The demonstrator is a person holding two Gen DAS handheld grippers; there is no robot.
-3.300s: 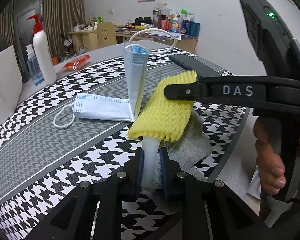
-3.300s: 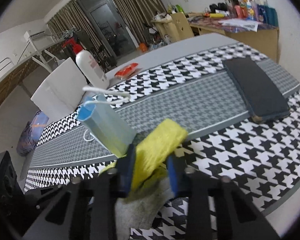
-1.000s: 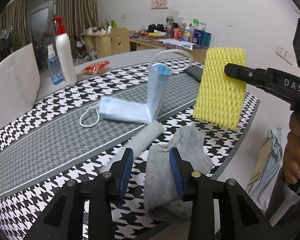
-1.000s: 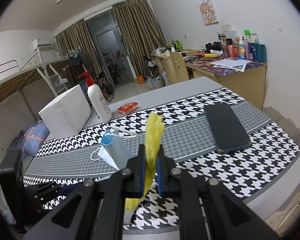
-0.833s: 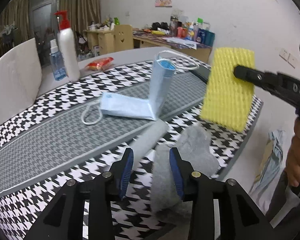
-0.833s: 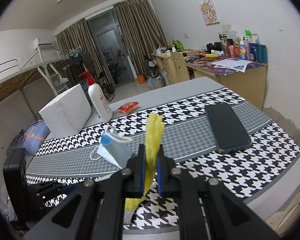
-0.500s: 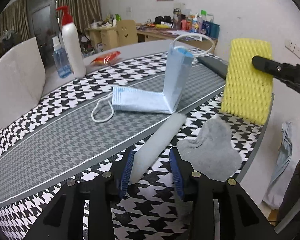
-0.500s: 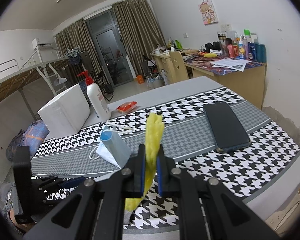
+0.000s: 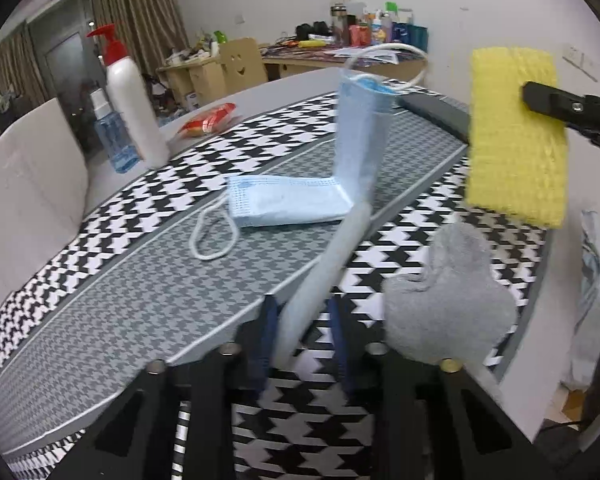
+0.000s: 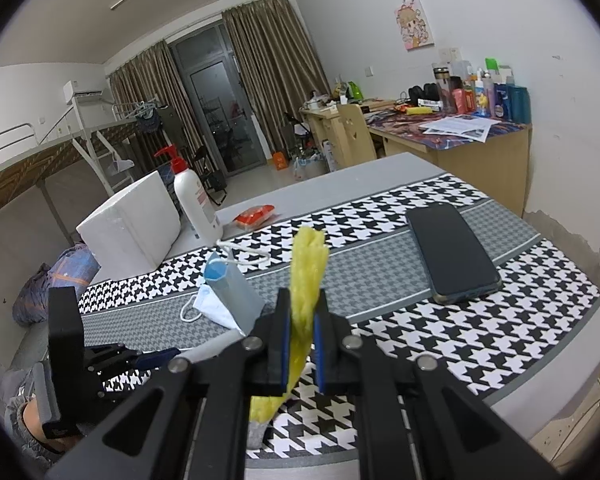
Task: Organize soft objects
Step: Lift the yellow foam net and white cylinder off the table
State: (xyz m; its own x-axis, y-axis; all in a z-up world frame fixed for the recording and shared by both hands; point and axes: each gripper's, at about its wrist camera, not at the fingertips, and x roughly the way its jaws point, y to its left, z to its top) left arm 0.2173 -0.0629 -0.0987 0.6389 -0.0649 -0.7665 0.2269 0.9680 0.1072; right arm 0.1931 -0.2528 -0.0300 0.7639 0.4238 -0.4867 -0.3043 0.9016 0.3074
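Table (image 9: 112, 292) under a houndstooth cloth (image 10: 480, 320), grey band down the middle. On it: folded blue mask (image 9: 288, 204) with one half standing up, white foam tube (image 9: 324, 268) running from the mask toward the near edge, grey sock (image 9: 448, 300) near that edge, black phone (image 10: 452, 252) lying flat. On the bare far strip: pump bottle (image 10: 194, 204), small blue bottle (image 9: 112, 140), red packet (image 10: 256, 214), white box (image 10: 132, 224).

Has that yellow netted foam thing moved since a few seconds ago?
Yes. The yellow foam net was down on the grey cloth by the table's near edge; the right tongs have lifted it, and it now hangs above the checkered table.
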